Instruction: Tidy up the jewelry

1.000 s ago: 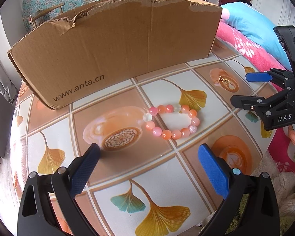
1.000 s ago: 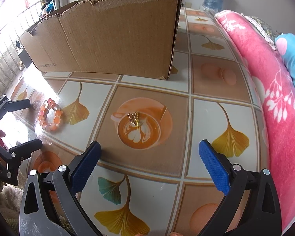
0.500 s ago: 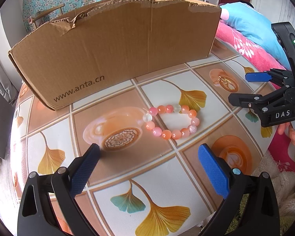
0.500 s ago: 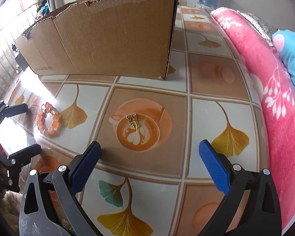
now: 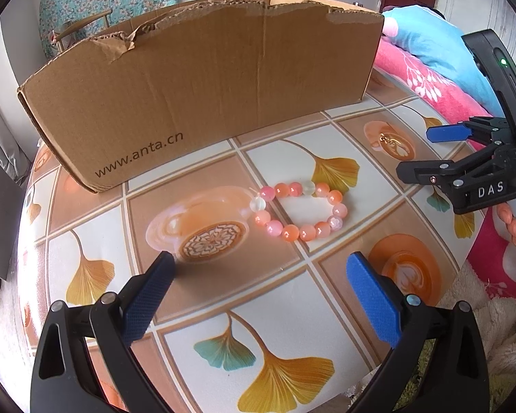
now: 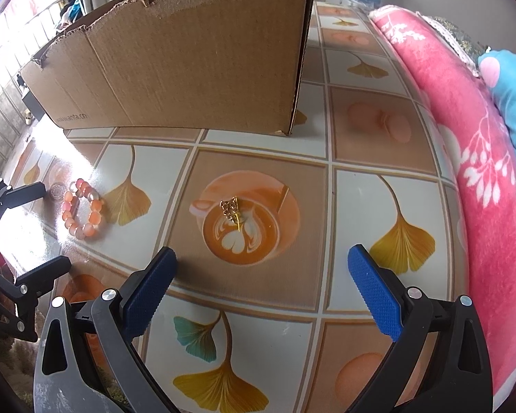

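Observation:
A pink and orange bead bracelet lies flat on the patterned tabletop, just beyond my open left gripper, which holds nothing. From the right wrist view the same bracelet sits at the far left. A small gold chain piece rests on a printed coffee cup, straight ahead of my open, empty right gripper. In the left wrist view that gold piece is at the right, near the right gripper.
A large open cardboard box stands behind both pieces; its corner is close to the gold piece. A pink blanket and blue pillow border the table's right side. The left gripper shows at the left edge.
My right gripper has moved forward toward the gold piece and a little higher over the table. The left gripper and both jewelry pieces have stayed where they were.

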Demonstrator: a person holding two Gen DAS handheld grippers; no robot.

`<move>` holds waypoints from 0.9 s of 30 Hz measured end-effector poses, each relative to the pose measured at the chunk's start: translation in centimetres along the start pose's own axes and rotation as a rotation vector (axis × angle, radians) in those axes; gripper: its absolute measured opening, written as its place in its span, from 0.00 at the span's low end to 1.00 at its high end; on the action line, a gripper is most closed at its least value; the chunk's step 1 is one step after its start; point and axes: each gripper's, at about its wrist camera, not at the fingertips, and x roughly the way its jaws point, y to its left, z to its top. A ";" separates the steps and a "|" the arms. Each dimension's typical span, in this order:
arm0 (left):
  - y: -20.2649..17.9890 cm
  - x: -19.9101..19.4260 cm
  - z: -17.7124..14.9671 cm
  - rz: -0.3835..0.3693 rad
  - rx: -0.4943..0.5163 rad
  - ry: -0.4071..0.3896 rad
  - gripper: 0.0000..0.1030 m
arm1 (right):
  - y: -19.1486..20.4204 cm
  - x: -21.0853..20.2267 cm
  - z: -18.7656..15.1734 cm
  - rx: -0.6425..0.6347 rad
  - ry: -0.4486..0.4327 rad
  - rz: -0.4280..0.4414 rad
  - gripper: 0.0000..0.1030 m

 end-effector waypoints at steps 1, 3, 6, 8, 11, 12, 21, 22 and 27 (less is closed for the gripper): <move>0.0 0.0 0.0 0.003 -0.005 0.001 0.95 | 0.0 0.0 0.1 0.001 0.005 0.000 0.92; -0.1 -0.1 -0.1 0.010 -0.012 0.014 0.95 | -0.1 0.2 0.4 0.003 0.015 0.001 0.92; -0.2 0.0 0.2 0.013 -0.018 0.049 0.95 | -0.3 0.4 0.7 0.006 0.025 0.002 0.92; -0.3 0.2 0.5 0.015 -0.025 0.071 0.95 | -0.4 0.5 0.8 0.012 0.029 0.001 0.92; -0.4 0.4 0.8 0.022 -0.036 0.093 0.95 | -0.4 0.5 0.9 0.023 0.023 -0.004 0.92; -0.5 0.5 0.9 0.025 -0.041 0.098 0.95 | -0.5 0.6 1.0 0.024 0.020 -0.005 0.92; -0.7 1.0 1.5 0.040 -0.065 0.107 0.95 | -0.2 0.6 0.7 0.028 0.021 -0.011 0.92; -0.8 1.1 1.5 0.042 -0.067 0.108 0.95 | -0.2 0.6 0.7 0.026 0.023 -0.011 0.92; -0.8 1.1 1.4 0.050 -0.083 0.091 0.95 | 0.0 0.6 1.1 0.015 0.043 -0.004 0.92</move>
